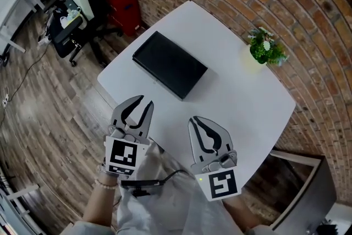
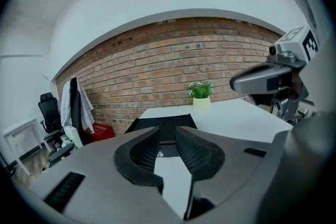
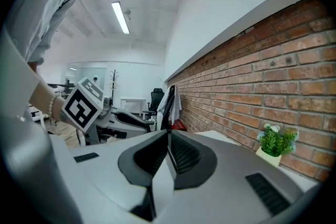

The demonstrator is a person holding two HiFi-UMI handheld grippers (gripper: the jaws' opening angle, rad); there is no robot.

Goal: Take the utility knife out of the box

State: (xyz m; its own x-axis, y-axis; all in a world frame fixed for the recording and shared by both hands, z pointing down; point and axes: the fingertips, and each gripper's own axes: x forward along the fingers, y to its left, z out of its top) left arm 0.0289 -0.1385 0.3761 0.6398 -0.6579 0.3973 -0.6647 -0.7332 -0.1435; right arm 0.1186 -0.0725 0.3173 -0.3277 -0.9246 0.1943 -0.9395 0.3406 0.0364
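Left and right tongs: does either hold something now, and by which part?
Nothing is held. The left tongs are apart and empty, the right tongs closed on nothing; the flat black box lies untouched on the white table.

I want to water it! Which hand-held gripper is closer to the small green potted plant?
Right. The right hand-held gripper is left of the small green potted plant, nearer the person; the left hand-held gripper is farther left.
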